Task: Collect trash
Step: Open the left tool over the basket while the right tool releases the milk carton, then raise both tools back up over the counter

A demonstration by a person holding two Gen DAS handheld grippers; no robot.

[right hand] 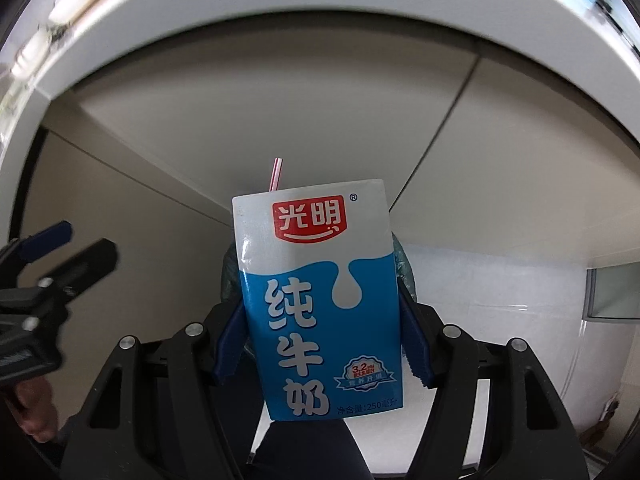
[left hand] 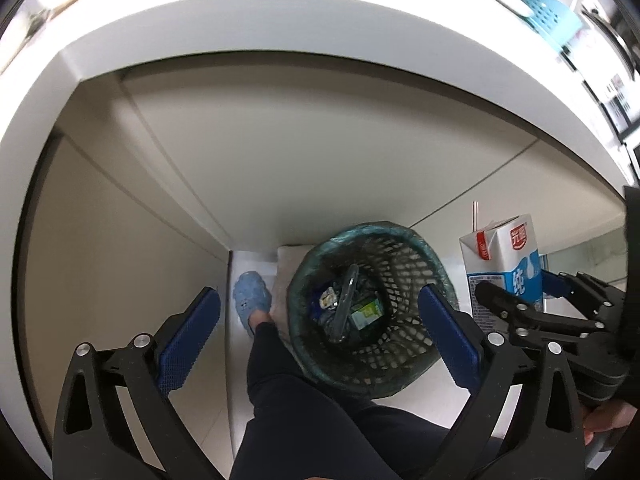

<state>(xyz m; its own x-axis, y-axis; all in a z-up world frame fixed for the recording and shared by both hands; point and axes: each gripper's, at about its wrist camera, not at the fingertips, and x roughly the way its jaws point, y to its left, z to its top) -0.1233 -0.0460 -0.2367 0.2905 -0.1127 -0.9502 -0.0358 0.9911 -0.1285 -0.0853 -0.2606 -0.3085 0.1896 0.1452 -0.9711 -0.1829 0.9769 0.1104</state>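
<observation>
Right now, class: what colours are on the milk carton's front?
Milk carton: white top, blue bottom, red logo; clearest in the right wrist view.

Black linkage fingers [left hand: 188, 336] with blue pads, silver screws; dark trousers [left hand: 304, 412], blue clog [left hand: 252, 298].

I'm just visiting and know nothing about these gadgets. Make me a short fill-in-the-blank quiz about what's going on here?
1. The right hand-held gripper is shut on a blue and white ____ carton.
2. A striped ____ sticks out of the carton's top.
3. The left hand-held gripper hangs open and empty above a mesh ____ lined with a green bag.
4. The person's foot wears a light ____ shoe.

Missing words: milk; straw; wastebasket; blue
</observation>
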